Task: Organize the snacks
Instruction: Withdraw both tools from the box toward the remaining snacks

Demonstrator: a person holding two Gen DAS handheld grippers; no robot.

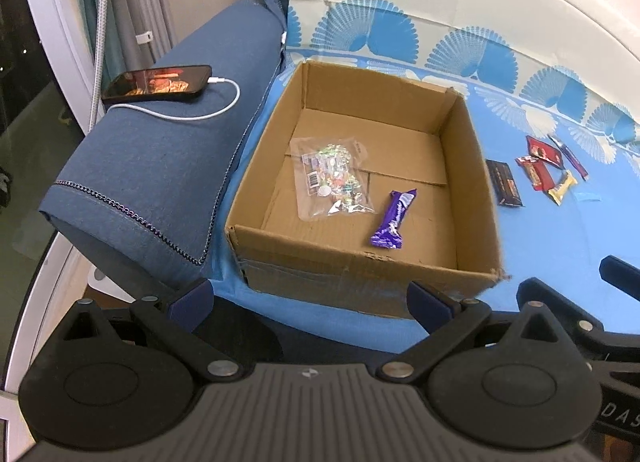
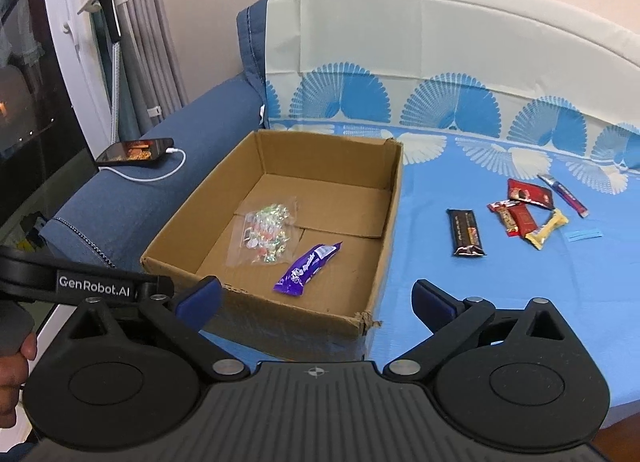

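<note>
An open cardboard box (image 1: 466, 150) (image 2: 394, 198) stands on the blue sheet. Inside lie a clear bag of small candies (image 1: 330, 176) (image 2: 266, 232) and a purple bar (image 1: 394, 218) (image 2: 308, 268). Right of the box several snacks lie loose: a dark brown bar (image 1: 504, 183) (image 2: 466, 232), red packets (image 1: 538, 172) (image 2: 518, 216), a yellow bar (image 1: 562, 187) (image 2: 547, 229) and a thin purple stick (image 2: 564, 195). My left gripper (image 1: 310, 296) is open, nothing between its fingers, in front of the box's near wall. My right gripper (image 2: 318, 300) is open and empty near the box's front right corner.
A blue sofa arm (image 1: 160, 166) (image 2: 132, 202) left of the box carries a phone (image 1: 158, 83) (image 2: 136, 150) on a white charging cable. A patterned backrest cover (image 2: 440, 62) rises behind. A hand (image 2: 16, 366) holds the other gripper at the left edge of the right wrist view.
</note>
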